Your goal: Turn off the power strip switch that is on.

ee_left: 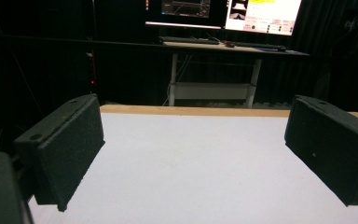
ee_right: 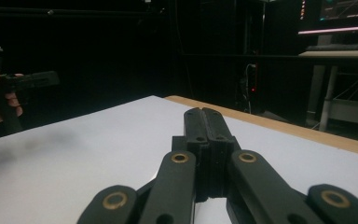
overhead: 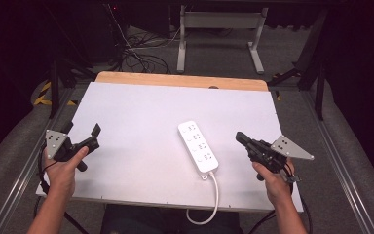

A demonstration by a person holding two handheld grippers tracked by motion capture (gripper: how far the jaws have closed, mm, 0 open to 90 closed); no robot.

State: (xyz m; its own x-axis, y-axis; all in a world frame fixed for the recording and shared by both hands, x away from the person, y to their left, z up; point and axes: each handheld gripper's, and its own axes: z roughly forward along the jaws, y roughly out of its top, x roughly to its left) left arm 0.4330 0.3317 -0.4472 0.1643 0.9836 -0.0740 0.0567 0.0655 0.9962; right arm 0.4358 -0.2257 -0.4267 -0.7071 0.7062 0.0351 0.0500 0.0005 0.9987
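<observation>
- Over at the left edge of the desk (overhead: 141, 97), the left gripper (overhead: 93, 134) sits in the person's left hand (overhead: 63, 170), jaws spread wide with nothing between them.
- From the left gripper view, both black jaws stand far apart over bare white surface, with the wooden far edge and a monitor (ee_left: 261, 14) beyond.
- Moving toward the middle, the power strip (overhead: 198, 146) lies flat on the white top, running at a slant, its cord (overhead: 213, 200) trailing off the near edge.
- It's untouched: well apart from the left gripper, nearer the right one but not in contact.
- On to the right, the right gripper (overhead: 240, 138) is held in the right hand (overhead: 275, 183), jaws pressed together on nothing and aimed toward the strip.
- The right gripper view confirms it: the two jaws meet flush, with the other gripper far off at the left.
</observation>
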